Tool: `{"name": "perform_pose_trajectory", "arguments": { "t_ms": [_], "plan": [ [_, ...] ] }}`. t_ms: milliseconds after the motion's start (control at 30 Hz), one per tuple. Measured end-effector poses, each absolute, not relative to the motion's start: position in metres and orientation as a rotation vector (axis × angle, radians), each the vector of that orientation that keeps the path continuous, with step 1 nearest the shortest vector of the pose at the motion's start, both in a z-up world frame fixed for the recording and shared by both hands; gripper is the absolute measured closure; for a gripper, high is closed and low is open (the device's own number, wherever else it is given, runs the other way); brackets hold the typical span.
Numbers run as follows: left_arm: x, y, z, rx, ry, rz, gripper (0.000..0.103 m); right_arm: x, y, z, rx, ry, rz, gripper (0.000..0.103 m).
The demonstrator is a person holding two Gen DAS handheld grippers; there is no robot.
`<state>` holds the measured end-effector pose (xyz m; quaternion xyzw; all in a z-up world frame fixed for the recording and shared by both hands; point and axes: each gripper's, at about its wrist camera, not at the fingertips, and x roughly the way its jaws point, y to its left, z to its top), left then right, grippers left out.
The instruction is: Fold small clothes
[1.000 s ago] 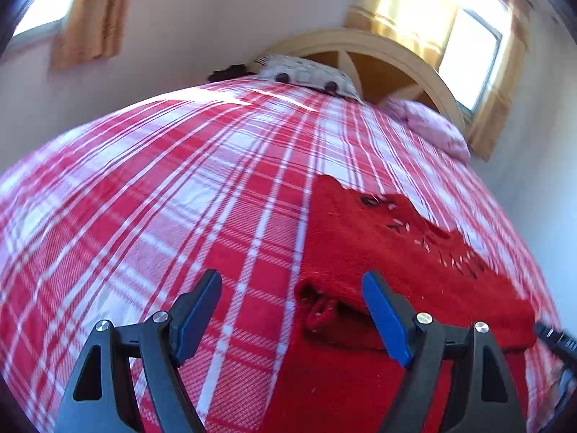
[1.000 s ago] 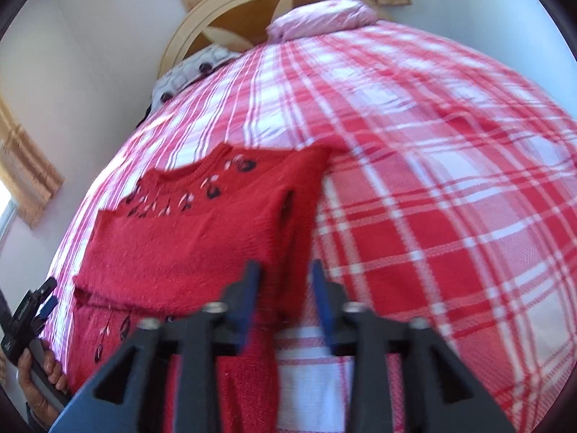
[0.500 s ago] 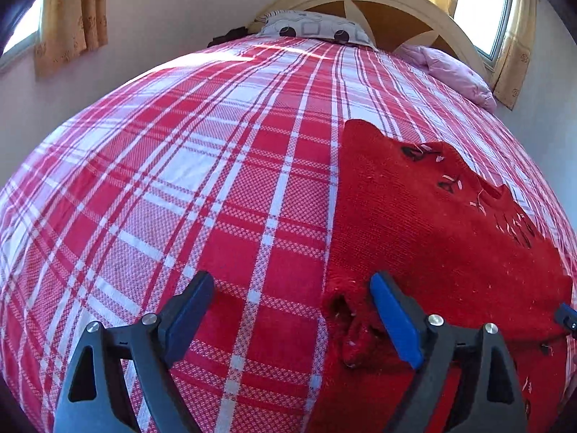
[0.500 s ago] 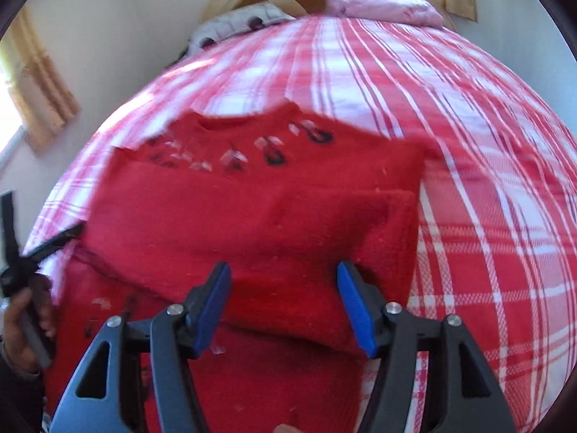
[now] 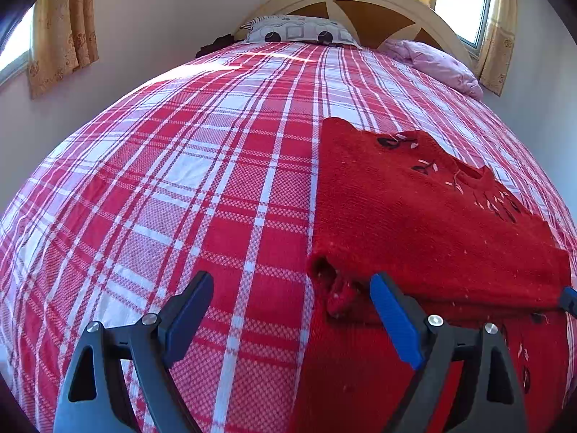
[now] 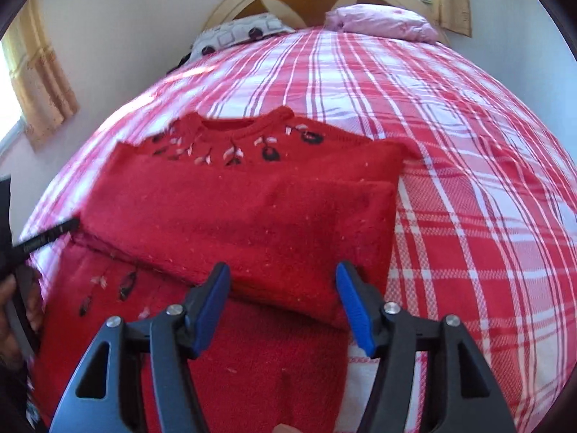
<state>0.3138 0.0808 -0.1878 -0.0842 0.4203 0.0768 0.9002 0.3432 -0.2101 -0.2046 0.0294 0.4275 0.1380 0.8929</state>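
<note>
Both the left gripper (image 5: pixel 288 317) and right gripper (image 6: pixel 283 305) hang spread and empty over the red sweater (image 6: pixel 234 216) half-folded on the plaid bedspread (image 5: pixel 180 198); soft, floppy knit, best pinched at its folded edge's corners

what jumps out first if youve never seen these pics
A bright red sweater with dark embroidery at the neck lies partly folded on a red and white checked bedspread. Both sets of tongs, left and right, hover open at its near edge. Two pillows sit by the arched headboard.
</note>
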Motion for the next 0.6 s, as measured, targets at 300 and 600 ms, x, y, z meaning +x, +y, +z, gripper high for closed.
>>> {"name": "perform_pose_trajectory", "arguments": {
  "t_ms": [300, 600],
  "plan": [
    [0.313, 0.073, -0.2, -0.135, 0.918, 0.132, 0.014, 0.336, -0.199, -0.212, 0.007, 0.902, 0.313, 0.032],
    [0.292, 0.077, -0.202, -0.128, 0.941, 0.125, 0.014, 0.314, -0.207, -0.207, 0.082, 0.902, 0.287, 0.032]
  ]
}}
